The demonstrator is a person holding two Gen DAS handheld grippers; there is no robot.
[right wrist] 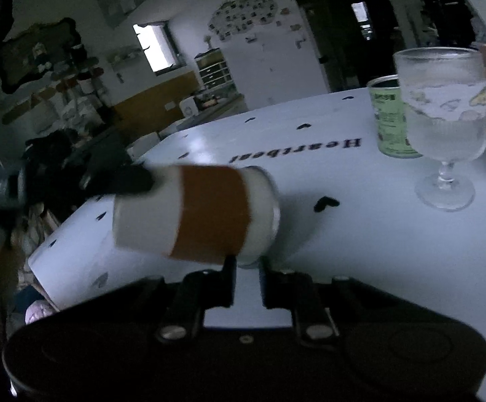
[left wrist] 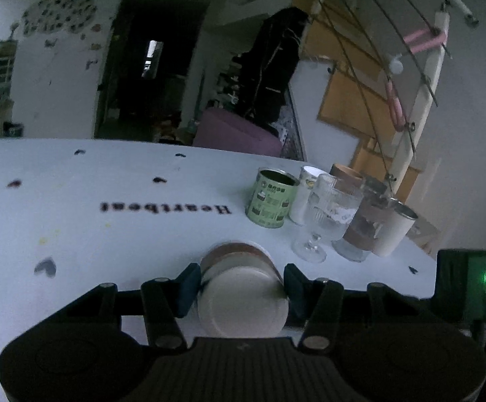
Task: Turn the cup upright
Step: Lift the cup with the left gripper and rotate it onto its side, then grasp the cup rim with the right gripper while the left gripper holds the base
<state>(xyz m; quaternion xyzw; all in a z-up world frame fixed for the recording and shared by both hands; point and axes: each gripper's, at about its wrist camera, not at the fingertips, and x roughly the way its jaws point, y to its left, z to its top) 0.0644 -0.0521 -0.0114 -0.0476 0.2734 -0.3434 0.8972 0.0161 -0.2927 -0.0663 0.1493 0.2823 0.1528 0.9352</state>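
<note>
A white paper cup with a brown sleeve [left wrist: 241, 288] lies on its side between the fingers of my left gripper [left wrist: 241, 284], which is shut on it, base toward the camera. In the right wrist view the same cup [right wrist: 196, 214] is horizontal above the white table [right wrist: 377, 251], base to the left and rim to the right, with a left finger [right wrist: 126, 179] on its base end. My right gripper [right wrist: 246, 279] sits just below the cup's rim end, its jaws a narrow gap apart and holding nothing.
A green can [left wrist: 271, 197], a white can [left wrist: 306, 194], a ribbed stem glass [left wrist: 326, 214] and more sleeved cups [left wrist: 383, 227] stand grouped at the table's right. The glass [right wrist: 443, 124] and the green can [right wrist: 390, 117] also show in the right wrist view. The table edge [right wrist: 42, 274] lies at the left.
</note>
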